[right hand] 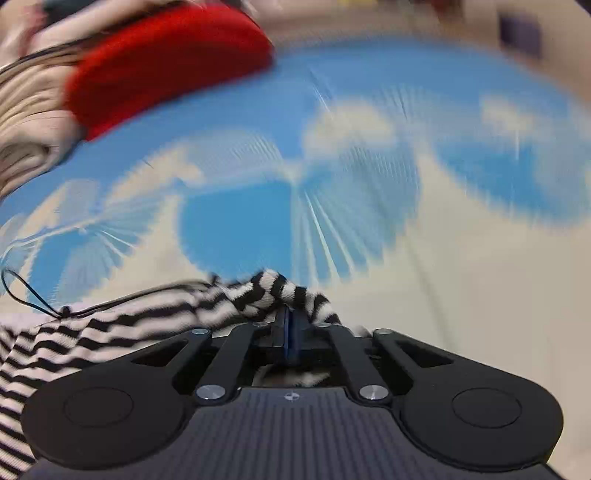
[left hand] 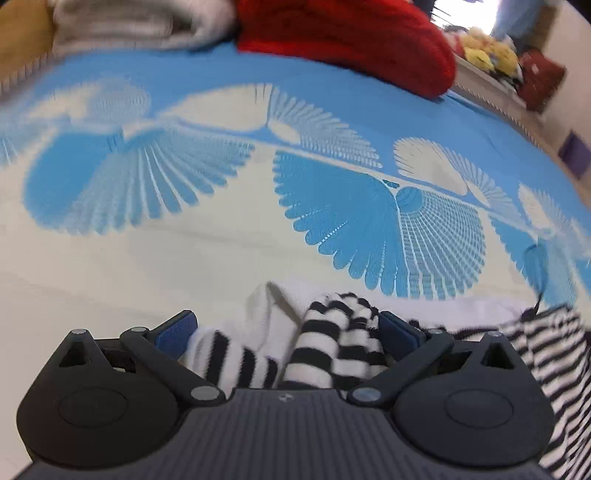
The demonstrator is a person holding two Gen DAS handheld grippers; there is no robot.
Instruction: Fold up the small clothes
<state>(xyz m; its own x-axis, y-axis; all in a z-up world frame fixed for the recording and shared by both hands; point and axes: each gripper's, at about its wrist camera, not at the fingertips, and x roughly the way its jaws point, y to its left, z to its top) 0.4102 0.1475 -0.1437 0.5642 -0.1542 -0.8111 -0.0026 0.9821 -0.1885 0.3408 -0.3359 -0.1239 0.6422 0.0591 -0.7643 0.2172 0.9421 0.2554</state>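
A black-and-white striped garment point(left hand: 332, 343) with a white part lies bunched on the blue-and-white patterned sheet point(left hand: 184, 251). My left gripper point(left hand: 288, 325) stands open wide over it, and a striped fold lies between the blue pads point(left hand: 177, 330) without being squeezed. In the right wrist view the same striped garment point(right hand: 147, 317) trails off to the left. My right gripper point(right hand: 289, 317) is shut on a bunched striped edge, and cloth puffs up around its tips. A thin black cord point(right hand: 29, 295) runs from the garment.
A red knitted garment point(left hand: 351, 33) and a pile of pale folded cloth point(left hand: 129, 22) lie at the far side of the sheet. Plush toys point(left hand: 487, 51) sit on a ledge at the far right. The right wrist view is blurred.
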